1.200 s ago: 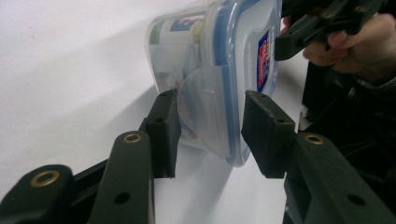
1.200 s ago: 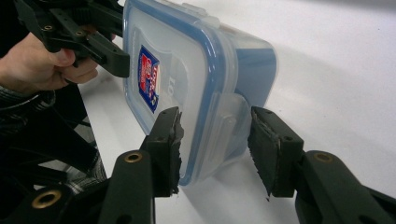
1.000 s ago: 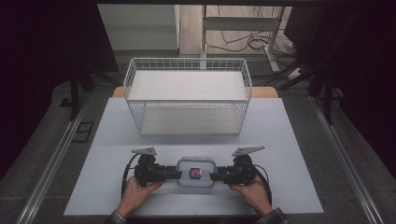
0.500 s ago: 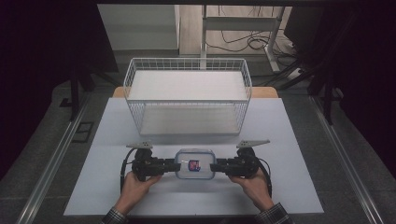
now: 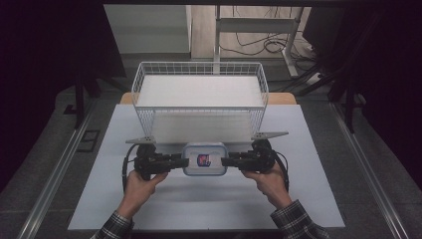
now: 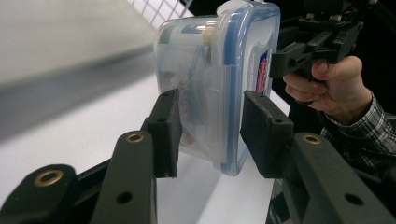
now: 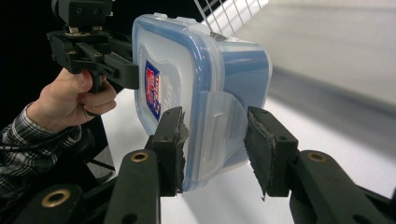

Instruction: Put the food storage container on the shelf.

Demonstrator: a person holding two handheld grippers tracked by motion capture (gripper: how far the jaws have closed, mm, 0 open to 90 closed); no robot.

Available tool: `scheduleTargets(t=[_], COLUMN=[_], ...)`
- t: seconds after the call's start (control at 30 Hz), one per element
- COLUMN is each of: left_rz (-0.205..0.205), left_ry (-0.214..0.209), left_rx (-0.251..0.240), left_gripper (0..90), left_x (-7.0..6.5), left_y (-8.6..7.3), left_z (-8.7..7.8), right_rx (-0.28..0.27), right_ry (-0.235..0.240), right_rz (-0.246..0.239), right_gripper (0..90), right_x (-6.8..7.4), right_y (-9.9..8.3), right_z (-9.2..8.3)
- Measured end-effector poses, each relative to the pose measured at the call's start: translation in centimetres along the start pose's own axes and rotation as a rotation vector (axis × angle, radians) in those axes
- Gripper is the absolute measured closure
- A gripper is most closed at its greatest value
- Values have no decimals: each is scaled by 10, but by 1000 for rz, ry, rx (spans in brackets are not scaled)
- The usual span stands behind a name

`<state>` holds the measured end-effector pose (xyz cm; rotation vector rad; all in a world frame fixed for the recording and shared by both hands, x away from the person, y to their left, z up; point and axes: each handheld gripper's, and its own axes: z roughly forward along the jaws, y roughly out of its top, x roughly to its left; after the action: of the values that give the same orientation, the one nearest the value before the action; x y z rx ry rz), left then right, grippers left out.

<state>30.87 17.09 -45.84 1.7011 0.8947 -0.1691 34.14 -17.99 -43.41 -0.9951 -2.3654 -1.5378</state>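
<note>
A clear plastic food container (image 5: 204, 159) with a blue-rimmed lid and a red and blue label hangs level above the white table, held at both short ends. My left gripper (image 5: 183, 161) is shut on its left end, my right gripper (image 5: 225, 160) on its right end. In the left gripper view the jaws (image 6: 210, 126) clamp the container (image 6: 219, 70) across base and lid at a latch flap, with the right gripper (image 6: 308, 46) beyond. In the right gripper view the jaws (image 7: 215, 140) pinch the container (image 7: 187, 70) the same way, and the left gripper (image 7: 93, 51) holds the far end.
A white wire basket (image 5: 199, 64) stands just behind the container, its front wall close to the grippers. A white sheet (image 5: 199, 209) covers the table. Dark floor, metal rails and a stand with cables lie around and behind the table.
Both grippers have lifted the container off the table and carried it a little toward the basket. The grip on both ends looks unchanged.
</note>
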Motion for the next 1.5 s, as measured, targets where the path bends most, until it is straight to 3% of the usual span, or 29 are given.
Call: scheduleTargets(t=[0.7, 0.93, 1.5], left_rz=[41, 49, 35], left_ry=[36, 45, 34], left_rx=[-73, -83, -100], left_gripper=[578, 576, 577], left_x=[-12, -8, 11], left_y=[92, 119, 164], left_z=[-25, -27, -20], right_rx=[-69, -85, -129], right_ry=[3, 5, -22], right_rz=[-60, -59, -45], right_gripper=[579, 579, 574], right_x=[7, 2, -15], right_y=[97, 117, 162], right_z=[-18, -20, -23])
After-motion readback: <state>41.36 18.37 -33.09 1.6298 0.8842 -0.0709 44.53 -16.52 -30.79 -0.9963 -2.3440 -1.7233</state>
